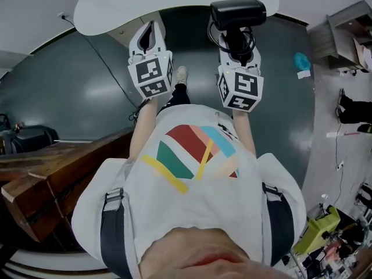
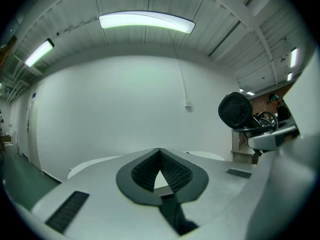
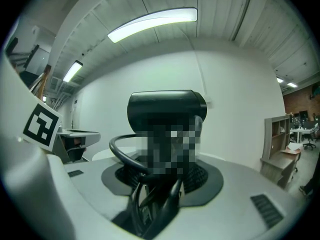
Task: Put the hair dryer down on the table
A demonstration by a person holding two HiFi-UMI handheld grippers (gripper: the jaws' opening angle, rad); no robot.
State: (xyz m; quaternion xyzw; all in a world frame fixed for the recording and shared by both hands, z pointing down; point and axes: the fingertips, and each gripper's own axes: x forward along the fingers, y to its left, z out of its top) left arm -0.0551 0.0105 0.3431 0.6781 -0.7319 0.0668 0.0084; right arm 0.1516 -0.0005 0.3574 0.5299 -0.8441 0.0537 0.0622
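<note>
- Right gripper (image 1: 237,44), head view: jaws wide, clamped on the hair dryer (image 1: 238,13) at the table (image 1: 116,4) edge; released there, it could tip off.
- Left gripper view: left gripper (image 2: 160,154) has its jaws together, empty.
- Right gripper view: the looped cord (image 3: 122,156) may snag in the jaws.

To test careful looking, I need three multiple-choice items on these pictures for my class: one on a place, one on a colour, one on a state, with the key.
1. Where is the hair dryer?
A in the left gripper
B in the right gripper
C in neither gripper

2. What colour is the hair dryer?
A white
B pink
C black

3. How do the left gripper's jaws stand?
A shut, empty
B wide open
C shut on the hair dryer

Key: B, it stands between that gripper's jaws; C, its body is black; A, the tips meet with nothing between them.
</note>
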